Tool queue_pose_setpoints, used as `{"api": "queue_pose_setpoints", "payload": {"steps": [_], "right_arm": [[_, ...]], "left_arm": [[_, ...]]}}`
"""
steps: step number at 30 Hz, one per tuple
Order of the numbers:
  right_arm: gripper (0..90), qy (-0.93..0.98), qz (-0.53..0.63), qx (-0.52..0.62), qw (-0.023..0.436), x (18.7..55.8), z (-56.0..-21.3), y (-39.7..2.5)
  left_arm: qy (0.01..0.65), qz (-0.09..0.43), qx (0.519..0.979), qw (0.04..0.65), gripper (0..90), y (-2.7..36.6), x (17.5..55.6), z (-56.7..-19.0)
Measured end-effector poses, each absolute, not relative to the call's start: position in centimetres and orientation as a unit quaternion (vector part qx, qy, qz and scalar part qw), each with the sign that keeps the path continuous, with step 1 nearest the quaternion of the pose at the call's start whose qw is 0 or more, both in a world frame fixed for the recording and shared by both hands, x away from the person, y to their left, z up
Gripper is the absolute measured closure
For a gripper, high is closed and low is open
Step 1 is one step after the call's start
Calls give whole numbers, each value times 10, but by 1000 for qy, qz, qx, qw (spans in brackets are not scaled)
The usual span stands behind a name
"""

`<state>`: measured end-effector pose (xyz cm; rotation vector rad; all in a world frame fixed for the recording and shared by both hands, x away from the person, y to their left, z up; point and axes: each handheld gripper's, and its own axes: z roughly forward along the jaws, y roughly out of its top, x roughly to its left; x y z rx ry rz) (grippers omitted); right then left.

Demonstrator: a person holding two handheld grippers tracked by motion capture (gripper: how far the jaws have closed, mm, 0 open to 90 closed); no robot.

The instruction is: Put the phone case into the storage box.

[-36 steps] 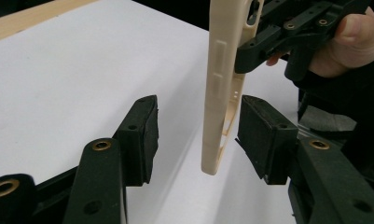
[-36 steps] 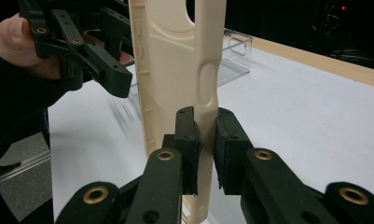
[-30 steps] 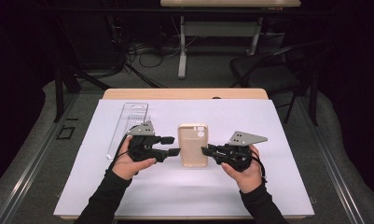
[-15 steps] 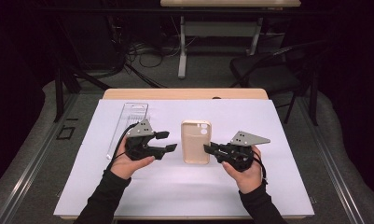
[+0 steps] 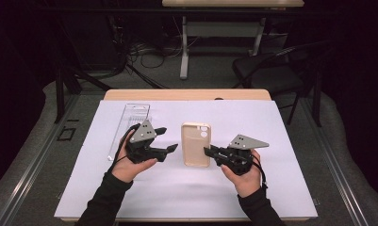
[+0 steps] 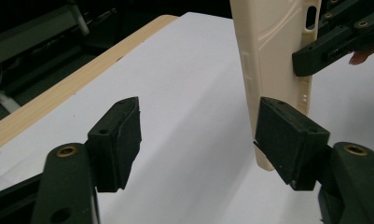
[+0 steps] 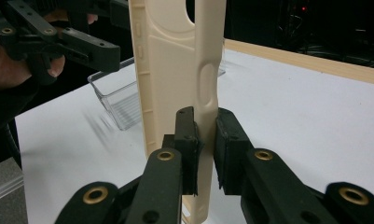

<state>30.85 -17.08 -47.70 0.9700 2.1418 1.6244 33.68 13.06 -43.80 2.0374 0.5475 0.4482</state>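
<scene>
Beige phone case [image 5: 195,144], one, lies at centre of white-covered counter [image 5: 281,188]. Right gripper [image 5: 209,151] level, pointing inward, jaws clamped on case's right edge. Left gripper [image 5: 169,140] level, jaws spread wide, holding nothing, just left of case. One clear tray [image 5: 128,126] behind left gripper; contents cannot be told.

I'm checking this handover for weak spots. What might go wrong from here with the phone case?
1. The right gripper pinches only the thin side wall of the phone case, so the case may twist or slip out.
2. The left gripper is open with one pad beside the case's edge; closing off-centre might knock it rather than grasp it.
3. The clear tray lies close behind the left hand and might get bumped.
</scene>
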Motion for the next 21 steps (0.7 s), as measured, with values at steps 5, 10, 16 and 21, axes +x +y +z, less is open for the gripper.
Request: {"api": "queue_pose_setpoints", "payload": {"steps": [5, 10, 16, 21], "right_arm": [[813, 744, 559, 337, 142, 308, -480, -167], [813, 746, 556, 339, 139, 307, -483, -163], [813, 746, 553, 344, 137, 307, -487, -160], [813, 746, 551, 349, 138, 307, -489, -159]], "left_arm": [[224, 202, 833, 463, 227, 128, 336, -437], [220, 214, 832, 462, 186, 127, 336, -438], [224, 226, 831, 456, 160, 128, 335, -436], [224, 227, 831, 455, 158, 128, 334, -435]]}}
